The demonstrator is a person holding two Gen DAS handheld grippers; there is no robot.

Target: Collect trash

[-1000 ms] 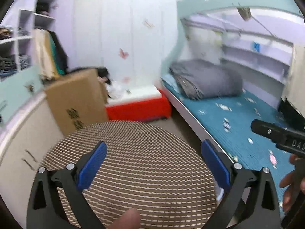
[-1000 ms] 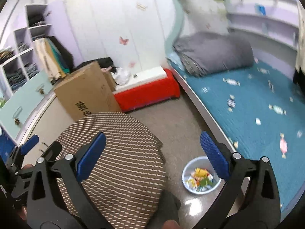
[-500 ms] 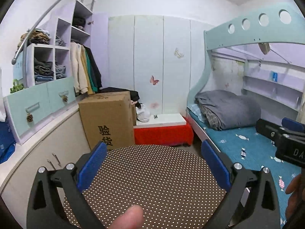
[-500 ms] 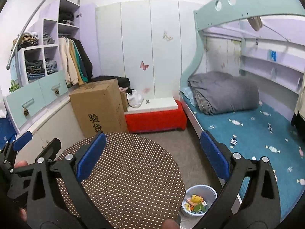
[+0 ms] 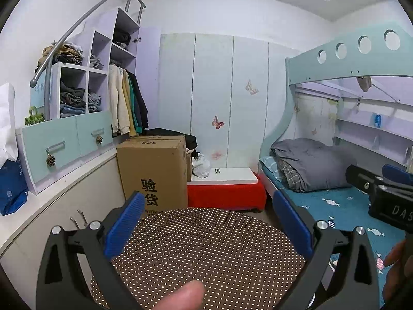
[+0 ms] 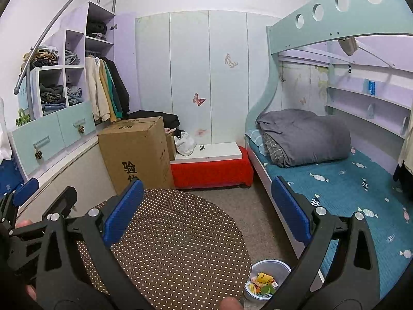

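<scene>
A small white bin (image 6: 268, 276) stands on the floor between the round table and the bed, with colourful wrappers (image 6: 262, 283) inside. My left gripper (image 5: 207, 222) is open and empty, held above the brown dotted round table (image 5: 206, 253). My right gripper (image 6: 206, 206) is open and empty, above the table's right part (image 6: 175, 240), with the bin below its right finger. Each gripper shows at the edge of the other's view: the right gripper (image 5: 379, 188) in the left wrist view, the left gripper (image 6: 28, 206) in the right wrist view.
A cardboard box (image 5: 155, 170) stands beyond the table beside a red bench with a white top (image 5: 227, 191). A bunk bed with a teal sheet (image 6: 343, 188) and grey duvet (image 6: 304, 137) runs along the right. Cabinets and shelves (image 5: 64, 142) line the left wall.
Both grippers have tilted upward from looking down at the table and bed to looking level across the room. Both stayed open and empty.
</scene>
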